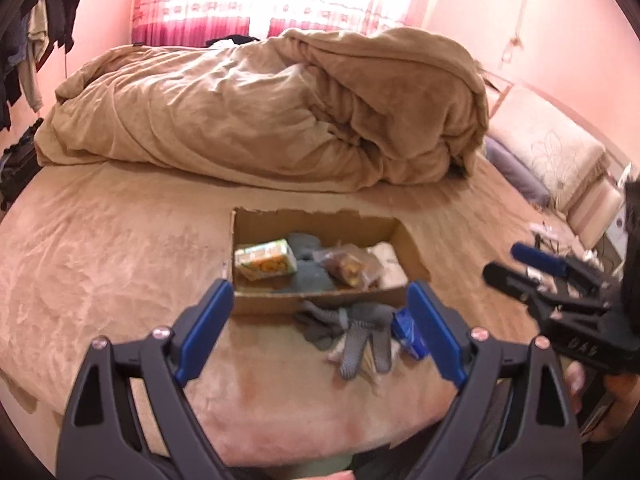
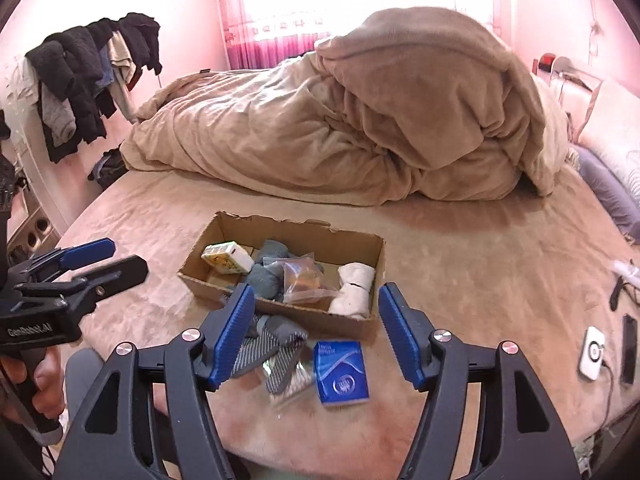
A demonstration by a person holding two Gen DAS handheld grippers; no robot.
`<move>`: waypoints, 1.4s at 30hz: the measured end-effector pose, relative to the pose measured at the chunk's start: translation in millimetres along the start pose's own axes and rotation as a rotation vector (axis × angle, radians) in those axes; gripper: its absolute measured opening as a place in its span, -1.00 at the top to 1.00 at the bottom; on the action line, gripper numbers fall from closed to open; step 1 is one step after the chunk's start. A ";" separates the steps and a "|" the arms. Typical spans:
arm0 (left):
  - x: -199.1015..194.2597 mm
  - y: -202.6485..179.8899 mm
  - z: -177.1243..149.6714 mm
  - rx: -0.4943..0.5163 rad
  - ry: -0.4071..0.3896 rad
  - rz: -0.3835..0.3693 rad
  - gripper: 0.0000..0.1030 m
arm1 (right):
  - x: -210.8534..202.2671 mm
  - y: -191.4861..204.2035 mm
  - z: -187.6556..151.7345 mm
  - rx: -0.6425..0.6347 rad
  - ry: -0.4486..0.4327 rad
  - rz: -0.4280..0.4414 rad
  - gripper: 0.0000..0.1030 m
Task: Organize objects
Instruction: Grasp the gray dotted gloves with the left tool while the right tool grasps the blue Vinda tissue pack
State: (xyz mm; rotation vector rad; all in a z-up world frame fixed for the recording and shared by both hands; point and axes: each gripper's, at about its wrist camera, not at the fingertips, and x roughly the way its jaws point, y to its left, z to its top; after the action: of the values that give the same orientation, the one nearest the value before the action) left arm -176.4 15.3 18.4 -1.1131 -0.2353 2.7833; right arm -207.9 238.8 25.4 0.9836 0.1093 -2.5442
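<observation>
An open cardboard box [image 1: 248,224] [image 2: 352,240] sits on the bed. It holds a yellow-green carton [image 1: 266,265] [image 2: 226,258], blue-grey socks [image 1: 310,276] [image 2: 266,276], a clear snack bag [image 1: 352,268] [image 2: 306,280] and a white sock roll [image 2: 354,288]. In front of the box lie grey patterned socks [image 1: 356,334] [image 2: 272,350] and a blue packet [image 2: 340,374] [image 1: 408,330]. My left gripper [image 1: 320,328] is open and empty above the bed, in front of the box. My right gripper [image 2: 316,328] is open and empty above the socks and packet; it also shows in the left wrist view [image 1: 520,264].
A heaped tan duvet [image 1: 280,112] [image 2: 360,120] lies behind the box. Pillows [image 1: 548,148] are at the right. A white power bank [image 2: 593,354] and dark phone [image 2: 629,348] lie at the bed's right edge. Clothes [image 2: 88,76] hang at the left.
</observation>
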 end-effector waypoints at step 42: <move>144.8 -42.1 -58.8 0.051 0.159 0.029 -0.90 | 95.8 -52.3 -93.5 0.107 0.239 0.078 -0.48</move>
State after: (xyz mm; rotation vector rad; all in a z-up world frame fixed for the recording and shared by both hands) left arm -236.8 88.4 -112.7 -1.3269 -0.1311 2.6907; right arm -234.2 273.7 -111.5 1.3054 0.0028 -2.3741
